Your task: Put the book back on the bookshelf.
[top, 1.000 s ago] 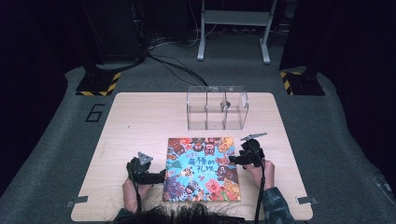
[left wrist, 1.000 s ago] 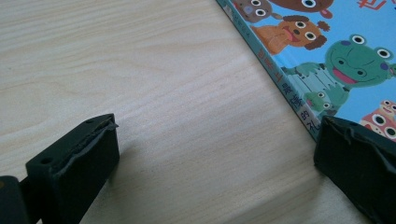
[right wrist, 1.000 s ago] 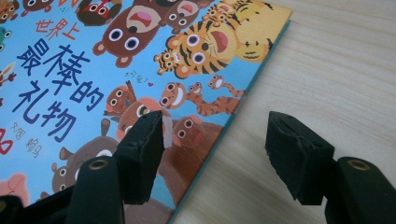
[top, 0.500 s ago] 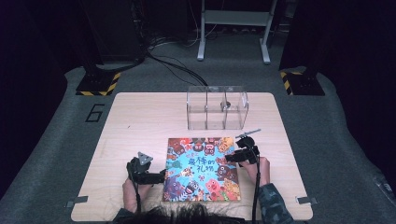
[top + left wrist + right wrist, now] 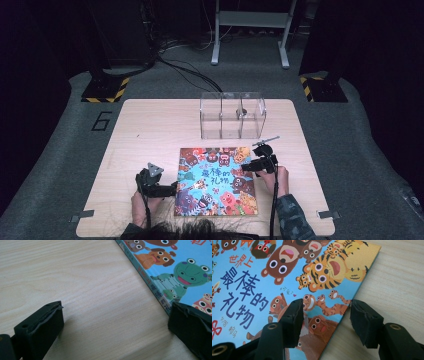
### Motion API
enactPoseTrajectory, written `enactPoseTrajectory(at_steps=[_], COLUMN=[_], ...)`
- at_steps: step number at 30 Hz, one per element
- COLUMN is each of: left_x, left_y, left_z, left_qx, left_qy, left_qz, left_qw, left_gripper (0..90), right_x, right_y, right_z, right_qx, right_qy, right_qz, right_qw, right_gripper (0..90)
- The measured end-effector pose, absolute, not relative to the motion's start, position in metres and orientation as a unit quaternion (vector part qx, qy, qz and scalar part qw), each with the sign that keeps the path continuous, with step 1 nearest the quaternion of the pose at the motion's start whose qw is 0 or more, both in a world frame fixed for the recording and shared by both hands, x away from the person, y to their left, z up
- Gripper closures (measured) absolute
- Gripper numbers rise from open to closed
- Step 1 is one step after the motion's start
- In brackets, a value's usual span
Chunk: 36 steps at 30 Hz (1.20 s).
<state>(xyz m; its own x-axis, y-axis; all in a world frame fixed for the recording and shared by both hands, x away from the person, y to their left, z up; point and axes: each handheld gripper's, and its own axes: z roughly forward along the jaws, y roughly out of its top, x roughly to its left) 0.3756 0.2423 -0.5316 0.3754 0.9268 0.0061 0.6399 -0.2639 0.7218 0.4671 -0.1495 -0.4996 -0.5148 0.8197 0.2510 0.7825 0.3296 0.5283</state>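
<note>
Book [image 5: 216,181] lies flat and shut on the table [image 5: 150,130], near the person. It looks thin, stiff and light, so the open edge seems the best place to lift it. The left gripper [image 5: 115,322] is wide open beside the book's spine. The right gripper [image 5: 325,315] is part open over the other edge, gripping nothing. Farther back stands a clear box [image 5: 232,115].

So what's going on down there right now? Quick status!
Left gripper open beside the picture book's spine. Right gripper open, straddling its opposite edge. Book flat, closed. Nothing in the way.
</note>
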Motion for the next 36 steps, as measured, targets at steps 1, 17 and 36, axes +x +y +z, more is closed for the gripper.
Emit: enactPoseTrajectory(at_steps=[1, 17, 36], left_x=[0.376, 0.376, 0.376], left_y=[0.242, 0.242, 0.243], left_z=[-0.532, -0.532, -0.532], left_qx=[0.763, 0.764, 0.765], left_qy=[0.513, 0.511, 0.511], left_qz=[0.222, 0.222, 0.221], left_qw=[0.324, 0.324, 0.325], left_gripper=[0.1, 0.2, 0.2], right_x=[0.467, 0.464, 0.468], right_y=[-0.15, -0.153, -0.149], right_z=[-0.499, -0.492, -0.497], right_qx=[0.495, 0.505, 0.504], right_qy=[0.812, 0.801, 0.816], right_qz=[0.307, 0.32, 0.284], right_qw=[0.027, -0.005, 0.008], right_gripper=[43.8, 45.3, 44.8])
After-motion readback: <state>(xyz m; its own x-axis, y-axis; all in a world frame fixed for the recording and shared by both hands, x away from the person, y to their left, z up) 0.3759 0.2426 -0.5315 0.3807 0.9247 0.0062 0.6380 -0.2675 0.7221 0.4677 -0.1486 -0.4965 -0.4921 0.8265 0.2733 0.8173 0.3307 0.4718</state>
